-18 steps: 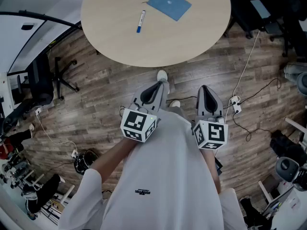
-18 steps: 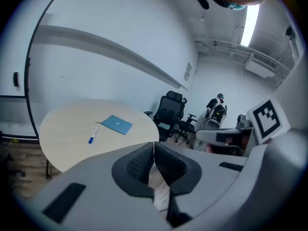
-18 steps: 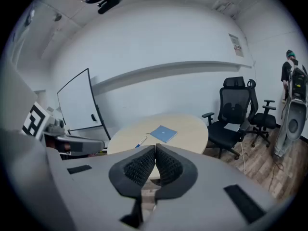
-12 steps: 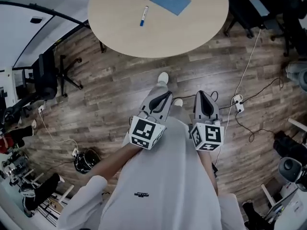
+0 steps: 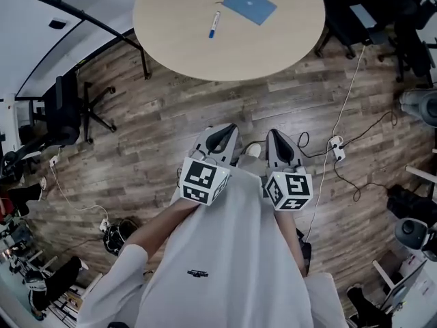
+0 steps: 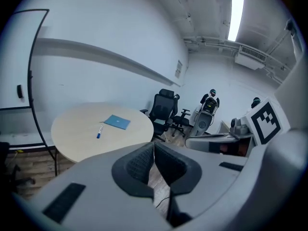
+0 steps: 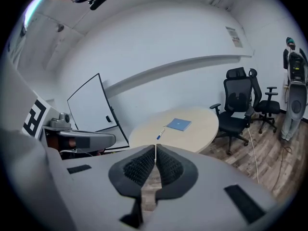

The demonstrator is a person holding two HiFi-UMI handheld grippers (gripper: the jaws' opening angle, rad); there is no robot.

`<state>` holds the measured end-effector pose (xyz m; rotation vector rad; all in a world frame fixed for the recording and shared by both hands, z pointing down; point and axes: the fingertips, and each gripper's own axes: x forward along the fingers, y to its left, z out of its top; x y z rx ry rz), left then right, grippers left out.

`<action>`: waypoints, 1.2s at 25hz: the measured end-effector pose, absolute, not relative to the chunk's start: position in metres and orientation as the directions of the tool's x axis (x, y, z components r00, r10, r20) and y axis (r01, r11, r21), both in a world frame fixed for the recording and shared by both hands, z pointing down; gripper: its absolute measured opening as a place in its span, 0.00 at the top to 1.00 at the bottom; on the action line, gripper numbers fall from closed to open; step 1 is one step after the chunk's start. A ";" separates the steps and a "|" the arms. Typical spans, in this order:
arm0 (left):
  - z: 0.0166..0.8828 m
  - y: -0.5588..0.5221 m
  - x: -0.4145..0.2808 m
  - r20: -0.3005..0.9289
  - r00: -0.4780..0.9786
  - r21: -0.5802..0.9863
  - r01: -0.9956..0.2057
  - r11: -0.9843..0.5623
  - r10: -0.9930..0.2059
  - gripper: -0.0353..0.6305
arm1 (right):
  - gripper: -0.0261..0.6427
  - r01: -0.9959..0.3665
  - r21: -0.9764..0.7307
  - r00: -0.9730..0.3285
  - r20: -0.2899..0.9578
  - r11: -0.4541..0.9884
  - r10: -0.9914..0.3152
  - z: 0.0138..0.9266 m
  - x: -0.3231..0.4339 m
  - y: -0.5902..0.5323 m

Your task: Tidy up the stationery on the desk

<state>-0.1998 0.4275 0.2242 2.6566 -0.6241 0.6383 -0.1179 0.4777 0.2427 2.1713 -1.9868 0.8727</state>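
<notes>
Left gripper: jaws pressed together, pads touching, nothing between them. Right gripper: same, jaws closed pad to pad, empty. In head view both, left gripper and right gripper, are held close to the person's torso over the wood floor, side by side, well short of the table. Their jaw line can't be read from that angle; only the gripper views settle it. The hands are hidden under the marker cubes and the white shirt.

Task items: pen and blue notebook lie on the round table, near each other but apart, pen to the left of the notebook. The table's far edge is cut off at the top of the head view. Pen detail is limited: white barrel, blue end; print on the notebook cover too small to read.

View differences: the left gripper view shows pen and notebook at a low angle, plus office chairs beyond the table. The right gripper view adds a whiteboard to the table's left. Only the head view shows the floor cables.
</notes>
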 end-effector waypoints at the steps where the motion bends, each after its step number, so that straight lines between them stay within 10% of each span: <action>1: 0.223 0.418 -0.213 0.488 0.803 0.218 -0.491 -0.844 -0.341 0.91 | 0.91 -0.932 -0.318 0.015 0.446 -0.174 -0.895 0.241 -0.127 0.469; 14: 0.218 0.296 -0.319 0.443 0.844 0.289 -0.453 -0.844 -0.302 0.91 | 0.91 -0.930 -0.226 0.169 0.439 -0.291 -0.882 0.217 -0.218 0.365; 30: 0.243 0.165 -0.190 0.535 0.775 0.241 -0.522 -0.819 -0.337 0.91 | 0.91 -0.934 -0.266 0.098 0.454 -0.239 -0.886 0.251 -0.077 0.224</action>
